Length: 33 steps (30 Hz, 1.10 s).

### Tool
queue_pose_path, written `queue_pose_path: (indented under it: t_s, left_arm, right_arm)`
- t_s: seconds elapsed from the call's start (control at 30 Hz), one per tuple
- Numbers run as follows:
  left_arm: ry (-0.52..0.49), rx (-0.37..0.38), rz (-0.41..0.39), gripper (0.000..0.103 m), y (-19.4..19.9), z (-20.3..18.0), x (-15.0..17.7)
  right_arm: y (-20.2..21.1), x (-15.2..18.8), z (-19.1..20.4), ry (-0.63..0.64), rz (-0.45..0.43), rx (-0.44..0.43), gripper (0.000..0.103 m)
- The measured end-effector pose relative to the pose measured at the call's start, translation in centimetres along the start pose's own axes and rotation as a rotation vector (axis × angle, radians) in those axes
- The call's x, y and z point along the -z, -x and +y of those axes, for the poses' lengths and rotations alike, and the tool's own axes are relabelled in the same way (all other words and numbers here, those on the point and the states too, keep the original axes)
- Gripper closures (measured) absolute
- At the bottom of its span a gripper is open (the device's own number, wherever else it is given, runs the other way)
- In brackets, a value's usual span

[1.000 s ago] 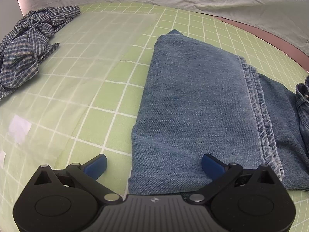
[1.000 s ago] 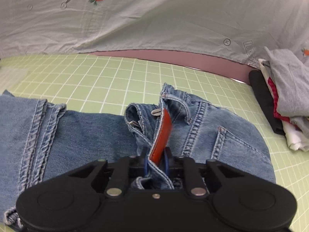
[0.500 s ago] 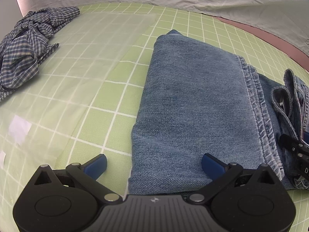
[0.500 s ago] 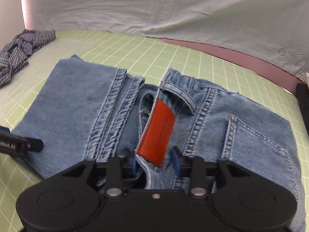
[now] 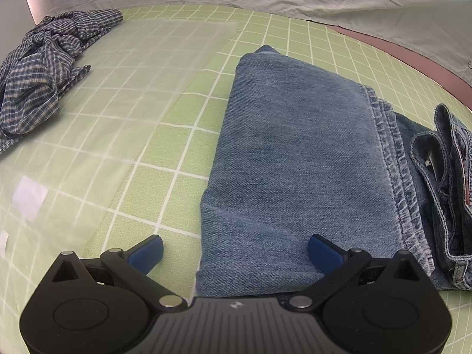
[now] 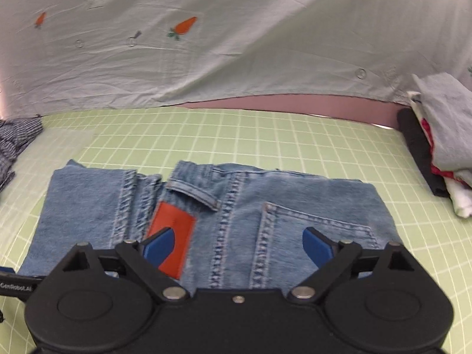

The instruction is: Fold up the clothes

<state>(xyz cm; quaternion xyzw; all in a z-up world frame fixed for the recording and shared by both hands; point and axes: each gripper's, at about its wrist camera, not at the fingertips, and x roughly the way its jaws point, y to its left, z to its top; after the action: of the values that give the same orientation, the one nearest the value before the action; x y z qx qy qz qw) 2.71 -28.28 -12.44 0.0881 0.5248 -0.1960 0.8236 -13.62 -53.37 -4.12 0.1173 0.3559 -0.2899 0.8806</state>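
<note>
two grippers, both mine, sit at the near edge of the jeans (image 6: 206, 206), which lie folded on the green grid mat (image 5: 165, 147) with their long axis running across in front of me. left of the jeans, well apart, a crumpled plaid shirt (image 5: 44, 67) waits on the mat. next, my left gripper (image 5: 234, 253) stands with its jaws wide and gripping nothing; one blue pad is over bare mat just left of the jeans, the other over the folded leg panel, so the denim's left edge falls between them. further right, over the waistband end with its red patch (image 6: 174, 230) and back pocket (image 6: 318, 230), my right gripper (image 6: 239, 247) has its jaws opening, with denim below them but nothing pinched. right of the jeans, a stack of folded clothes (image 6: 436, 147) sits at the mat's edge. i judge the next fold runs along that long axis, bringing one end over the other; the left hand is nearer the leg end, the right nearer the waistband.
</note>
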Motion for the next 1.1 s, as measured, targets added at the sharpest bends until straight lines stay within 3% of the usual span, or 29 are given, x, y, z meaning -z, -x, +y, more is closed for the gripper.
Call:
queue_pose_path:
  t_s: [0.13,0.23,0.3,0.37,0.43,0.53,0.67,0.9,1.1]
  left_arm:
    - [0.001,0.02,-0.013,0.007,0.3,0.0,0.1]
    - [-0.03,0.061,-0.041,0.037,1.0,-0.7,0.0]
    - [-0.019,0.058,-0.047,0.046,1.3,-0.6,-0.2]
    - [-0.003,0.051,-0.054,0.069,1.6,-0.4,-0.3]
    - [0.046,0.098,-0.077,0.078,2.7,0.2,-0.7]
    - [0.128,0.184,-0.116,0.082,4.6,1.2,-1.2]
    - [0.093,0.317,-0.199,0.084,8.5,-1.2,-2.4]
    - [-0.162,0.491,-0.285,0.086,13.5,-11.1,-3.6]
    - [-0.266,0.596,-0.272,0.086,13.4,-22.1,-1.5]
  right_arm:
    - [0.3,0.3,-2.8,-0.111,0.003,0.059,0.008]
    - [0.7,0.9,-4.8,-0.169,0.011,0.13,0.008]
    - [0.8,1.4,-5.9,-0.198,0.031,0.197,0.008]
    - [0.9,2.0,-7.3,-0.248,0.048,0.238,0.008]
    - [0.9,2.6,-8.8,-0.304,0.065,0.271,0.008]
    - [1.4,3.5,-10.8,-0.372,0.083,0.318,0.008]
    - [2.2,4.8,-12.8,-0.393,0.124,0.362,0.008]
    - [5.0,7.0,-15.8,-0.376,0.154,0.42,0.008]
    - [5.5,9.1,-19.4,-0.37,0.182,0.382,0.008]
